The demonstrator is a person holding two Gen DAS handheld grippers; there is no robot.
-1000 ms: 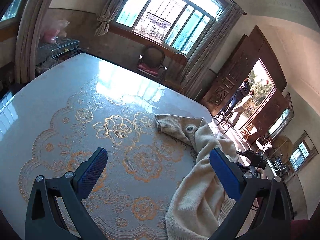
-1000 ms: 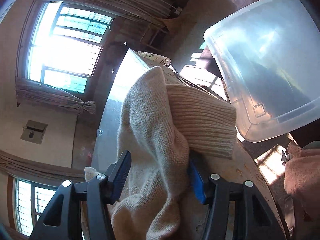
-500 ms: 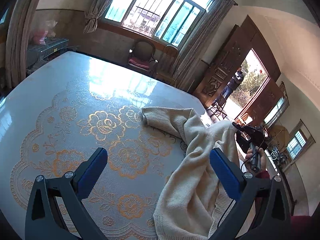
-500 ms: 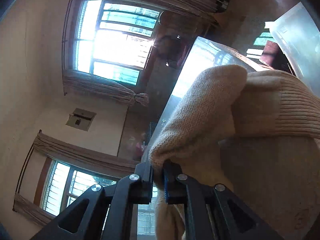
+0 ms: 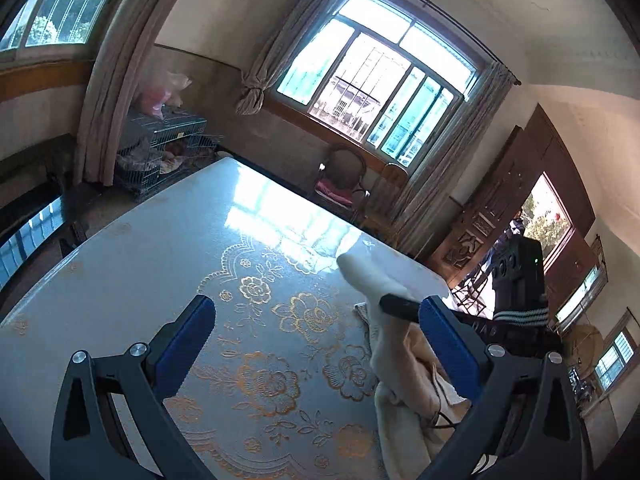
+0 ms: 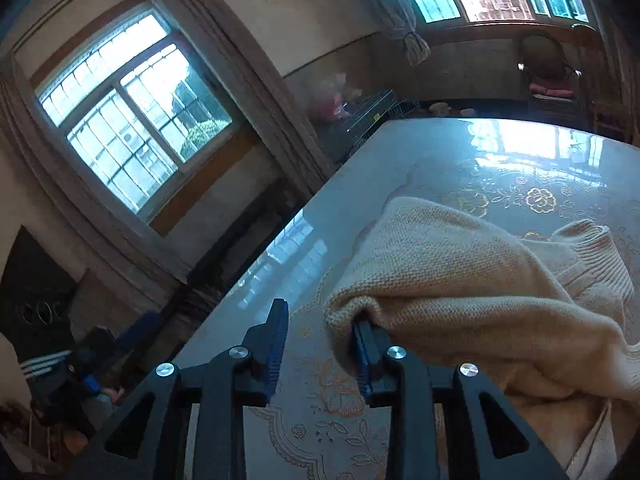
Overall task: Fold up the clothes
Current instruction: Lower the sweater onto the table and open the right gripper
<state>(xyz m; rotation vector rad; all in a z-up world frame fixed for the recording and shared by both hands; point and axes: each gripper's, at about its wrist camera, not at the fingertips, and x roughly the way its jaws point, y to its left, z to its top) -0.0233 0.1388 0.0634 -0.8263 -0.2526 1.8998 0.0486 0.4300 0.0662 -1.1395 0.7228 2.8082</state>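
Observation:
A cream knitted sweater (image 6: 472, 276) lies bunched on the table (image 6: 400, 148) with the gold flower cloth. In the right wrist view my right gripper (image 6: 320, 336) has its jaws apart; the sweater's edge drapes over the right finger (image 6: 362, 354) and is not pinched. In the left wrist view my left gripper (image 5: 316, 344) is wide open and empty above the table (image 5: 168, 240), with the sweater (image 5: 396, 368) at its right finger. The right gripper's dark finger (image 5: 400, 305) rests on the sweater there.
A wire cage (image 5: 160, 148) stands on the floor past the table's far left edge. A chair with a red cushion (image 5: 340, 184) stands under the window. The other hand's camera unit (image 5: 518, 268) rises at the right.
My right gripper, shut on the sweater half a second ago, has carried it onto the table and opened. The left gripper has tilted up and stays open.

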